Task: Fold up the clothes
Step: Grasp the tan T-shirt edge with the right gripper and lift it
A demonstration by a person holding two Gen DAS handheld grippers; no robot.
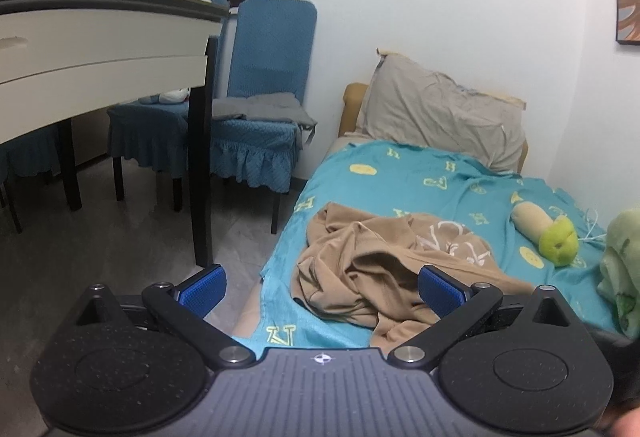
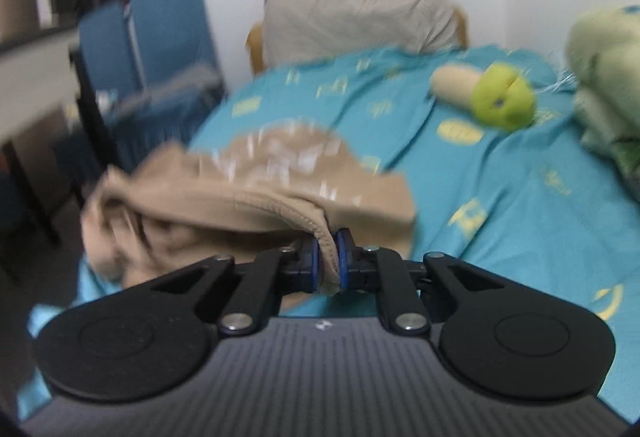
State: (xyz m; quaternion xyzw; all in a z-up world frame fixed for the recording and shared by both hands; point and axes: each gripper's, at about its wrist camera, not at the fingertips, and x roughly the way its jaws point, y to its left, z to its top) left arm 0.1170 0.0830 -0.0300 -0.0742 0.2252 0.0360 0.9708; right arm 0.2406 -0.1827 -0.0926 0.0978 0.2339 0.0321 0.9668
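- A tan shirt (image 1: 384, 257) lies crumpled on the teal blanket (image 1: 420, 173) of a bed, near the blanket's front-left edge; white lettering shows on its upper right part.
- In the left wrist view the left gripper (image 1: 322, 287) has its jaws wide apart, with nothing between the blue pads (image 1: 204, 287). The shirt sits at about 1 o'clock from it, behind the right pad.
- In the right wrist view, which is blurred, the right gripper (image 2: 329, 257) is closed on a hemmed edge of the shirt (image 2: 248, 193), the cloth pinched between both pads. The rest of the shirt spreads toward 10 o'clock from the grip.
- A green and beige plush toy (image 2: 488, 93) lies on the blanket at 1 o'clock from the right gripper, well apart from the shirt.
- A grey pillow (image 1: 440, 113) leans at the head of the bed, at 12 o'clock.
- Pale green bedding (image 2: 604, 85) is piled at 2 o'clock.
- Blue-covered chairs (image 1: 264, 77) and a white table (image 1: 100, 41) stand left of the bed, at 10 o'clock.
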